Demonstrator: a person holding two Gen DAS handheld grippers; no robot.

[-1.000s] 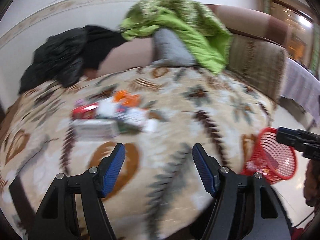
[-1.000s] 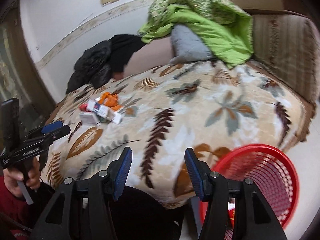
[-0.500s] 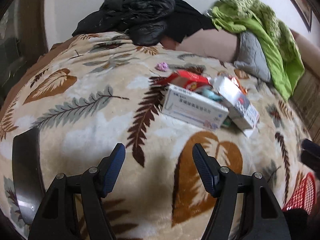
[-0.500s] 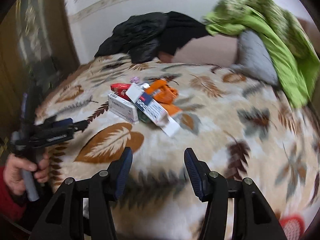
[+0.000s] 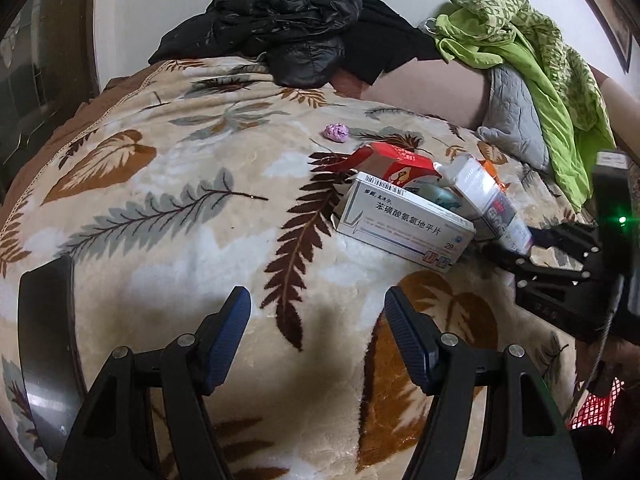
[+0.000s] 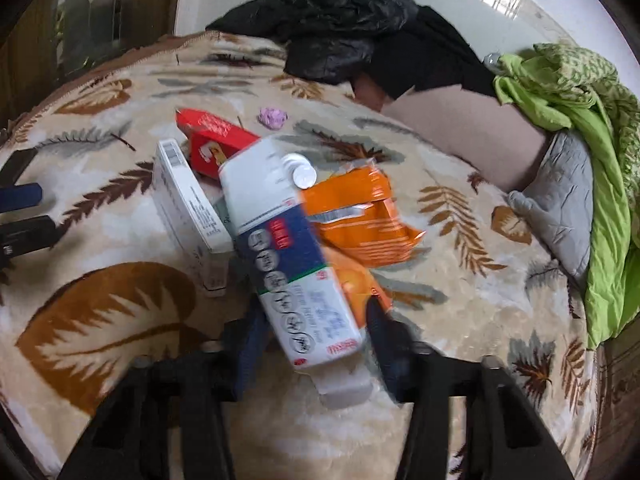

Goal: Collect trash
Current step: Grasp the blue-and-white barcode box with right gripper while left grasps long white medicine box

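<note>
A pile of trash lies on the leaf-patterned blanket [image 5: 160, 240]: a white medicine box [image 5: 404, 226], a red box [image 5: 394, 162], a white-and-blue milk carton [image 6: 292, 252], an orange wrapper [image 6: 360, 216] and a small purple ball [image 5: 336, 133]. My right gripper [image 6: 316, 324] is open, its fingers either side of the carton's near end; it shows in the left wrist view [image 5: 516, 252]. My left gripper [image 5: 318, 320] is open and empty, short of the white box [image 6: 188, 204].
A black jacket [image 5: 288, 28], a green blanket [image 5: 532, 64] and a grey cushion [image 5: 512, 120] lie at the back of the sofa. A red mesh basket [image 5: 596, 408] is at the lower right beyond the sofa edge.
Both grippers swung from the basket side to the pile. The right gripper closed in until the carton sits between its open fingers. The left gripper came nearer the white box.
</note>
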